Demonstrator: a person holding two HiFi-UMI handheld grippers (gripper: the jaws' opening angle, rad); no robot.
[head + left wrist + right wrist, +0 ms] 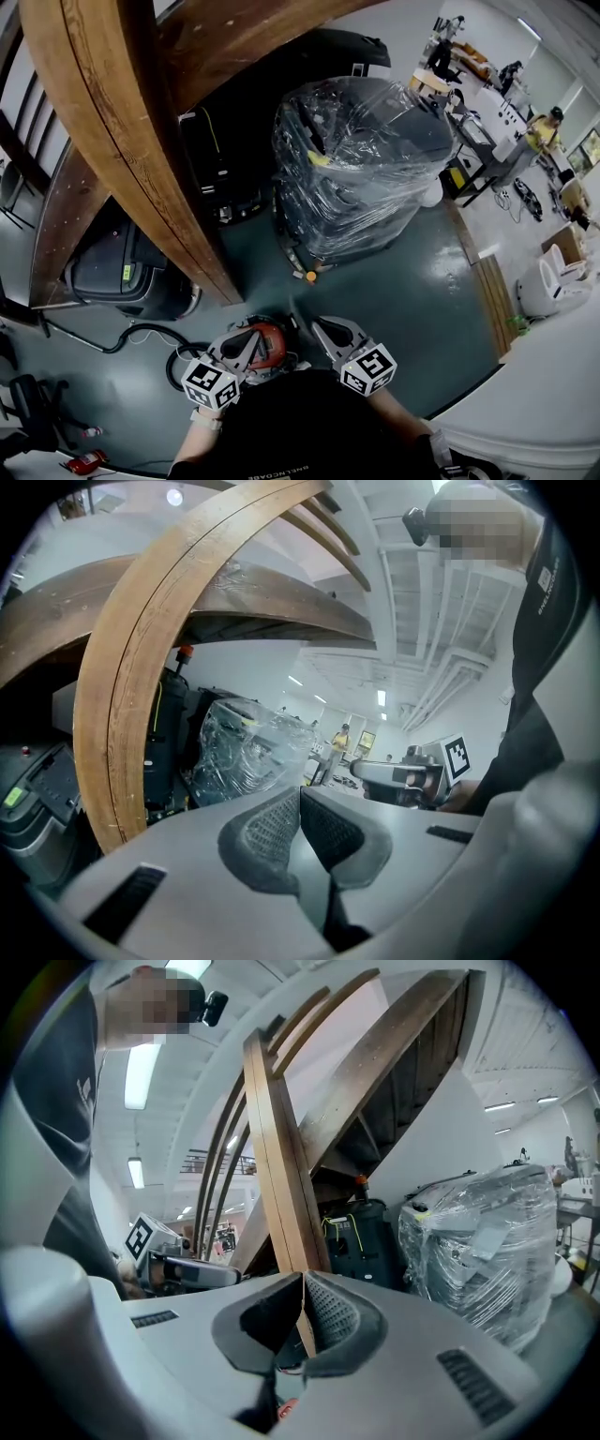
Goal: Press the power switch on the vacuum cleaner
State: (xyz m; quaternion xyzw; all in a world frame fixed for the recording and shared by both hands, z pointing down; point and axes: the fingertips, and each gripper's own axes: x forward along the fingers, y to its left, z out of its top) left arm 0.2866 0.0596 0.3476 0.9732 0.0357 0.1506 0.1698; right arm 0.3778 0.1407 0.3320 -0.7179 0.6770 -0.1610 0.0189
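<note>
1. My left claw (249, 330) has its pads pressed together on nothing. The left gripper view shows it looking out level past the wooden stair beam (141, 141), not down.
2. My right claw (317, 326) is also closed and empty. It points at the same beam and the plastic-wrapped machine (366, 159).
3. The vacuum cleaner (270, 343), red on top, sits on the floor (403, 291) beneath and between the two claws. The left claw partly covers it, and its black hose (141, 328) trails off to my left.
4. I cannot make out the power switch, because too little of the body shows.
5. I judge the switch lies downward from both claws, with the left one nearer. Either claw would have to tip nose-down to meet it.
</note>
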